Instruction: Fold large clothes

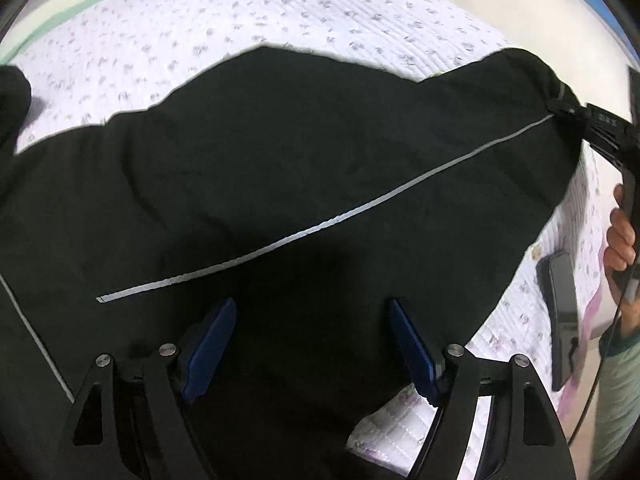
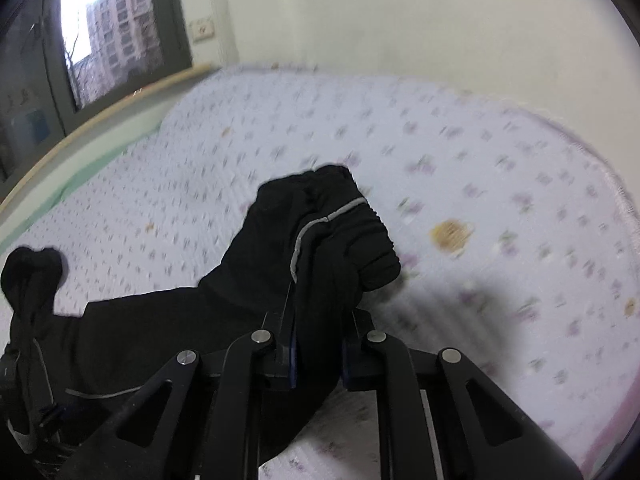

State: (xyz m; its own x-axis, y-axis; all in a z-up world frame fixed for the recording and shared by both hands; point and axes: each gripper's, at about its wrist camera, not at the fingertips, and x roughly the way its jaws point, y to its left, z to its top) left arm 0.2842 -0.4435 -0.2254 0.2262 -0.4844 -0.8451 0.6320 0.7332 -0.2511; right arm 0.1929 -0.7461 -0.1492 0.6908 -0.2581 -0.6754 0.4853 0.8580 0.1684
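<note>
Right hand-held gripper (image 2: 316,360) clamps the black garment's (image 1: 300,152) cuff.
Left hand-held gripper (image 1: 312,344) hovers apart above it; pinch a near edge, keep the cloth taut over the bed (image 1: 320,12).

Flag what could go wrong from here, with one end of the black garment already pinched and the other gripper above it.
1. The right gripper clamps only a bunched end of the black garment; a pull might slip it free.
2. The left gripper hangs open over the cloth; closing here may grab a mid-panel fold rather than an edge, skewing the fold.
3. A dark phone-like object lies on the quilt beside the garment; dragged cloth could sweep it.
</note>
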